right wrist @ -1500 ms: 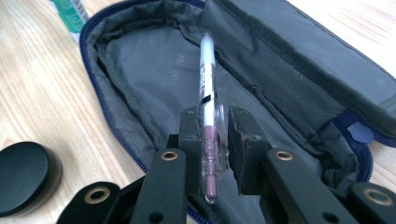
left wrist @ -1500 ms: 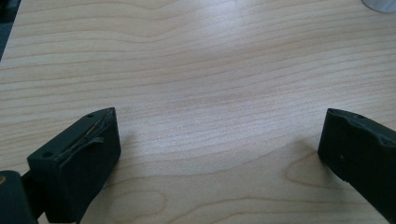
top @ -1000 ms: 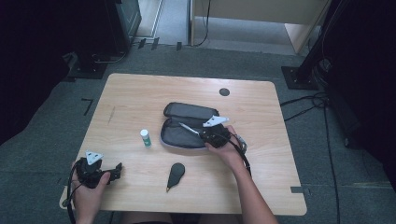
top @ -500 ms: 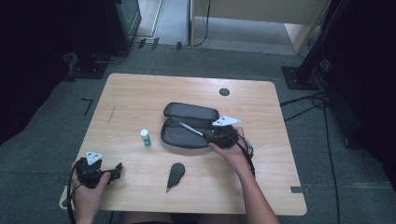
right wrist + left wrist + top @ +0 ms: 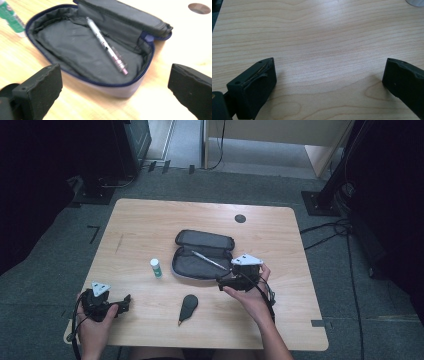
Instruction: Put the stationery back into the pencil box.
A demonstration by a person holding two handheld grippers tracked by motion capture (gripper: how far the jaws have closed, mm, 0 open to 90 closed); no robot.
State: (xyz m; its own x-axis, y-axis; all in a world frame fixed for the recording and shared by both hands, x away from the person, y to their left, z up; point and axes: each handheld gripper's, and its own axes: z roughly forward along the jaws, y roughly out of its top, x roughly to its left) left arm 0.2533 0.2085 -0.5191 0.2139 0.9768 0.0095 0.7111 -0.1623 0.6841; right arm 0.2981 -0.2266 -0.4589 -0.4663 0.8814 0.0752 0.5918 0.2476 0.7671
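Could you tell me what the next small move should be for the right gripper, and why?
Probably it should swing toward the dark flat tool lying on the table and reach for it. The pen already lies inside the open pouch, and the right gripper has just been opening its jaws, with nothing between them. The tool and the glue stick lie outside the pouch.

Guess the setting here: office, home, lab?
Probably a lab or recording studio: a lone wooden table on grey carpet, dark equipment stands and cables around it, a handheld right gripper over a pencil case.
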